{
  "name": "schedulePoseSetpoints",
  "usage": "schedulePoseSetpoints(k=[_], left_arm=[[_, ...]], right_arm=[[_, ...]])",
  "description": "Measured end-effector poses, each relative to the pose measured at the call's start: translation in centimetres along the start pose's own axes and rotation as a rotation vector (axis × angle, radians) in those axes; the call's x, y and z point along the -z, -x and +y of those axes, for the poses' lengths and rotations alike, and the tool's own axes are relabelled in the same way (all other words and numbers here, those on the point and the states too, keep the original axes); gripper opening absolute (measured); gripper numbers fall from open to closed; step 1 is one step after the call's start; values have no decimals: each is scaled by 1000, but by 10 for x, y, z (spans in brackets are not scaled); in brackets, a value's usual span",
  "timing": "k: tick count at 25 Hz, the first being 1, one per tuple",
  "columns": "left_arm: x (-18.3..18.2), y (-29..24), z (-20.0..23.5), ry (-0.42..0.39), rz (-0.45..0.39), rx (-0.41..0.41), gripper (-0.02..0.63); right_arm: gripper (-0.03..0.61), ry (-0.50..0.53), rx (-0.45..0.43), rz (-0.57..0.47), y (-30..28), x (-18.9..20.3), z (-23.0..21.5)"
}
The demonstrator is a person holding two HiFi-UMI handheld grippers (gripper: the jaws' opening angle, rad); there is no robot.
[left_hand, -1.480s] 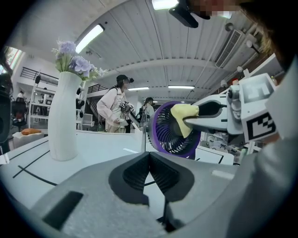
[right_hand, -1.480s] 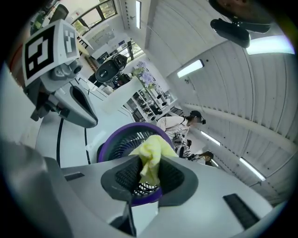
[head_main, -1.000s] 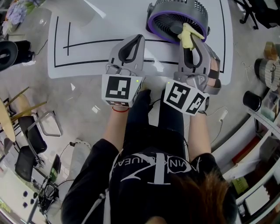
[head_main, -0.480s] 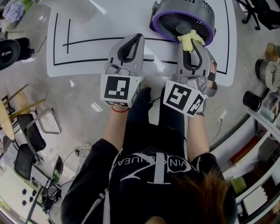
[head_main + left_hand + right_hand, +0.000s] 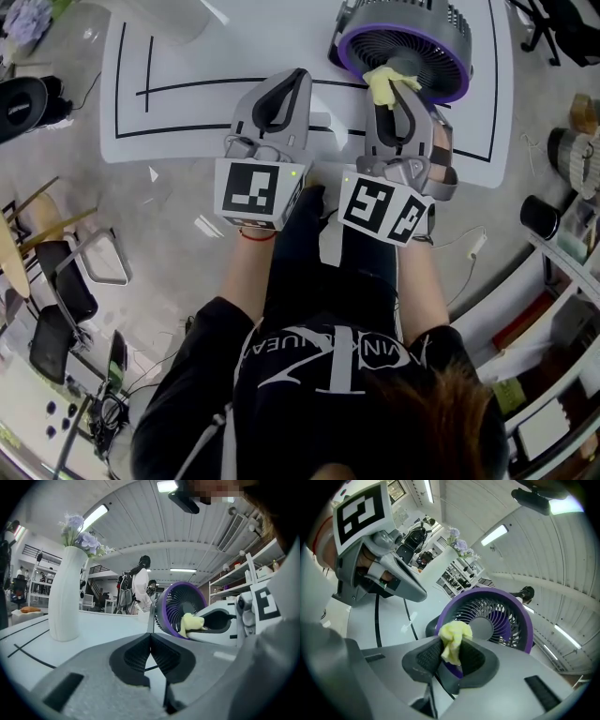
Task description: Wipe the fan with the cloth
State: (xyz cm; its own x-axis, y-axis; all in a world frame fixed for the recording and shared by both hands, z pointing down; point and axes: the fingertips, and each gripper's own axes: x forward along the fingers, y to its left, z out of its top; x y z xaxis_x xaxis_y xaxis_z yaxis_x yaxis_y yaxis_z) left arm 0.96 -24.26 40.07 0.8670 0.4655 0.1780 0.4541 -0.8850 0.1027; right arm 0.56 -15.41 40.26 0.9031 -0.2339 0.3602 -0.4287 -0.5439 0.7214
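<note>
Near purple fan [image 5: 427, 47], right gripper [image 5: 450, 657] pinches crumpled cloth [image 5: 453, 638], perhaps touching; left gripper [image 5: 151, 638] closed.

Head view: white surface with black ruled lines [image 5: 197, 66] fills the upper centre. Grey polished floor [image 5: 178, 206] lies below it, with bright glints. Metal-frame chairs with dark seats [image 5: 67, 292] stand at lower left. White shelving [image 5: 553, 412] runs along the right edge. Left gripper view: white ribbed ceiling [image 5: 140, 517] spans the top, lit strip lights [image 5: 96, 513] at upper left, open wall shelves [image 5: 234, 576] at right.
</note>
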Motion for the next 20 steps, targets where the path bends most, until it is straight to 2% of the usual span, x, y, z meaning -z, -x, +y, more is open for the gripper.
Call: schedulePoseSetpoints(k=[20], left_arm=[[-10, 1, 11, 4, -3, -11, 11]], right_arm=[[91, 52, -58, -57, -13, -52, -6]])
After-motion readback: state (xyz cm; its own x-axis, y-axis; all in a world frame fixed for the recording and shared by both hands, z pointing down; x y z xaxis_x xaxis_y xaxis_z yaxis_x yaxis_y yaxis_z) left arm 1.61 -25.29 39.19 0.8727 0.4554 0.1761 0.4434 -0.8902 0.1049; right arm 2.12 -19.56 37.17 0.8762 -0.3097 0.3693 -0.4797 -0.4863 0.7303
